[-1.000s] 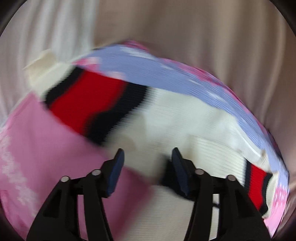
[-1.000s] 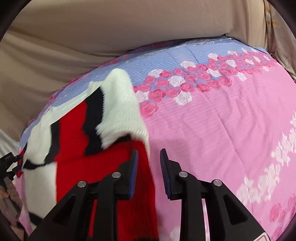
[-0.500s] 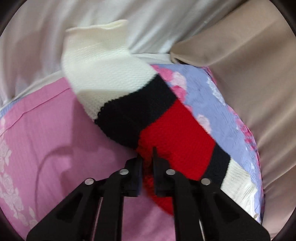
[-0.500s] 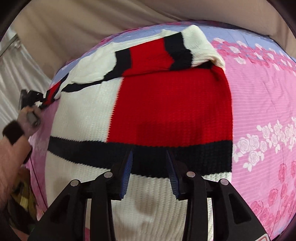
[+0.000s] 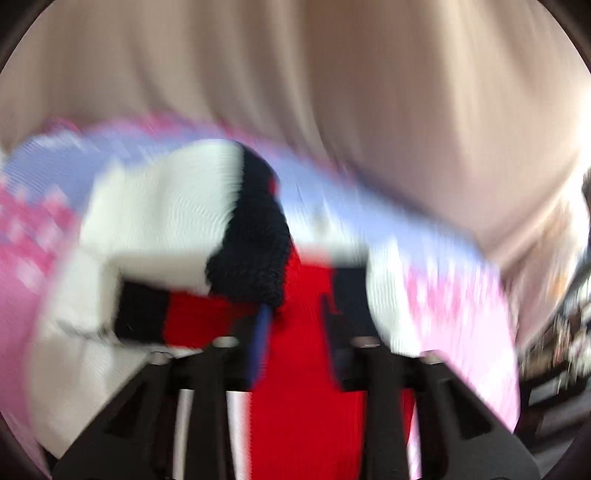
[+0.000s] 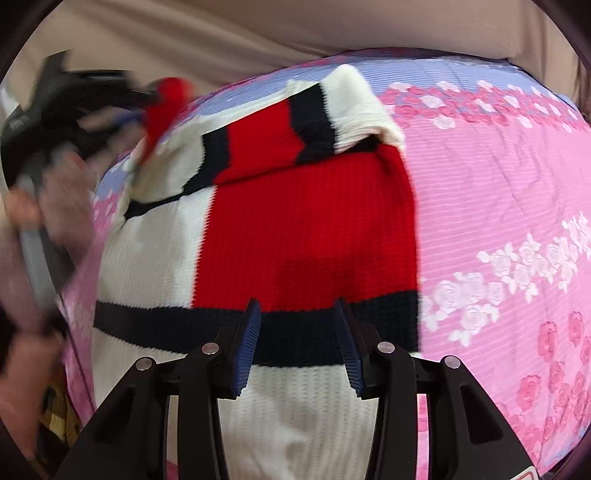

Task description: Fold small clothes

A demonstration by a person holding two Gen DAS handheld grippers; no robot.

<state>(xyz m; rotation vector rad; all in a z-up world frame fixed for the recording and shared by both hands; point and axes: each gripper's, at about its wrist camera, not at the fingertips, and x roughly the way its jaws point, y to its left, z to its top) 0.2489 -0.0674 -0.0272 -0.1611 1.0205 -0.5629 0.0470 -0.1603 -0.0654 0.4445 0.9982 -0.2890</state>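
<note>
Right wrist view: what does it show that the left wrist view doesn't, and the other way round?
Only the right wrist view: a blurred hand at the left edge and sharp white roses printed on the cover. Only the left wrist view: dark, blurred clutter at its right edge. Both: the red, white and black sweater, the pink bedspread under it, and beige cloth behind.

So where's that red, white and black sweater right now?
In the right wrist view the sweater lies spread on the pink flowered bedspread, left of centre, just ahead of the right gripper, one sleeve folded across its top.
</note>
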